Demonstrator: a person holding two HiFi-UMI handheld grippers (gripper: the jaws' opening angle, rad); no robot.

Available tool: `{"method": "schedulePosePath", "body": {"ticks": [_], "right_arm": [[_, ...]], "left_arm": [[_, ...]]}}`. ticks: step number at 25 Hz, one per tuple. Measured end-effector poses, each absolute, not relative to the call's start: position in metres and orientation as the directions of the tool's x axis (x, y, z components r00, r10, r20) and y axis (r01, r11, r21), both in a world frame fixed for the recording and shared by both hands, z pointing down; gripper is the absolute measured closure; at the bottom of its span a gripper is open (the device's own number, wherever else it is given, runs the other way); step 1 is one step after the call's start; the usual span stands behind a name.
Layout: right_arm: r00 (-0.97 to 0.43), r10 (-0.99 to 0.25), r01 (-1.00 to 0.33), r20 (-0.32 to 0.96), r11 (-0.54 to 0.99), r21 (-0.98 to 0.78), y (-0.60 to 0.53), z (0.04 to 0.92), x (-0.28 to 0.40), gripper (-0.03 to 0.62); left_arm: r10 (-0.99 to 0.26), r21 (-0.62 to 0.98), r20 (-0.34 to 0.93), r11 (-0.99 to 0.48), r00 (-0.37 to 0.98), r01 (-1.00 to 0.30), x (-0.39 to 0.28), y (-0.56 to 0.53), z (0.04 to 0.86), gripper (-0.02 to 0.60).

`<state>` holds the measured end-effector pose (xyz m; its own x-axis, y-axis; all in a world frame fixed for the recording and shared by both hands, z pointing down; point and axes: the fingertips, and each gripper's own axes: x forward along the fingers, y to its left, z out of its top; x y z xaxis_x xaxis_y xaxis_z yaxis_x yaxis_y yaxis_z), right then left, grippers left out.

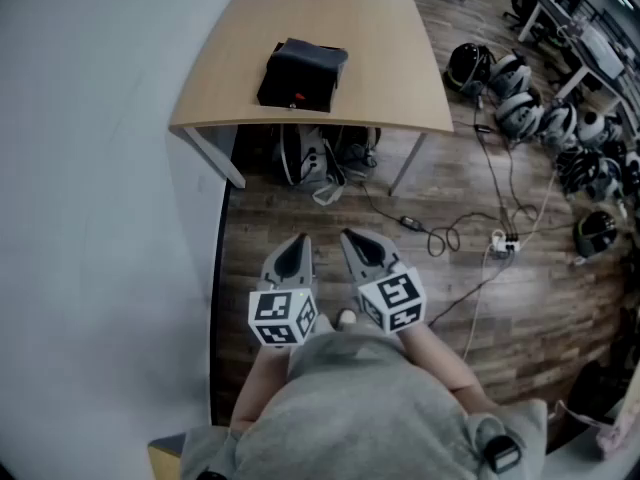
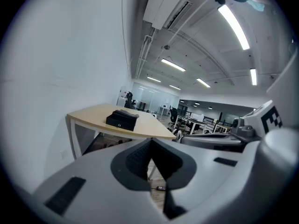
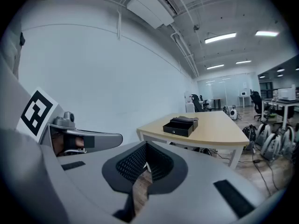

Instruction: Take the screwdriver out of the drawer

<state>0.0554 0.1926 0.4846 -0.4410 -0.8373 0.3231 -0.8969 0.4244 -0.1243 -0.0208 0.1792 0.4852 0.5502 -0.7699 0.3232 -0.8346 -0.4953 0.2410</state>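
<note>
A small black drawer box (image 1: 302, 76) (image 2: 122, 119) (image 3: 181, 125) sits on the light wooden table (image 1: 380, 58) (image 2: 88, 115) (image 3: 219, 129), well ahead of both grippers. No screwdriver shows in any view. My left gripper (image 1: 296, 243) (image 2: 151, 141) is held close to the body over the floor, jaws together and empty. My right gripper (image 1: 352, 238) (image 3: 145, 146) hangs beside it, also shut with nothing in it. Both point toward the table from a distance, tilted slightly down.
A white wall (image 1: 90, 218) runs along the left. Bags (image 1: 320, 158) lie under the table. Cables and a power strip (image 1: 500, 240) trail over the wooden floor at right, and several helmets (image 1: 520, 103) are lined up beyond them.
</note>
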Motion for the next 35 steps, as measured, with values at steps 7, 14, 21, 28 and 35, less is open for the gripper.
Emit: {"method": "schedulePosePath", "body": {"ticks": [7,14,21,28,35], "right_arm": [[-0.466,-0.826,-0.882,0.317,0.463,-0.090,0.224,0.470,0.035,0.595],[-0.466,-0.841,-0.883,0.274,0.459,-0.095,0.235,0.464,0.039,0.595],[-0.478,-0.828,-0.878,0.292,0.459,-0.136,0.241,0.470,0.047,0.595],[-0.493,-0.817,-0.870,0.300,0.474,-0.137,0.235,0.470,0.048,0.594],[-0.497,-0.805,-0.868,0.325,0.468,-0.167,0.207,0.485,0.058,0.594]], "left_arm": [[-0.780,0.241,0.307,-0.491,0.546,-0.837,-0.033,0.211,0.473,0.581],[-0.790,0.244,0.295,-0.482,0.538,-0.841,-0.032,0.225,0.470,0.581],[-0.793,0.256,0.290,-0.476,0.536,-0.842,-0.022,0.235,0.473,0.581],[-0.792,0.283,0.307,-0.453,0.527,-0.846,-0.021,0.228,0.479,0.581],[-0.787,0.276,0.311,-0.461,0.533,-0.843,-0.013,0.195,0.485,0.581]]}}
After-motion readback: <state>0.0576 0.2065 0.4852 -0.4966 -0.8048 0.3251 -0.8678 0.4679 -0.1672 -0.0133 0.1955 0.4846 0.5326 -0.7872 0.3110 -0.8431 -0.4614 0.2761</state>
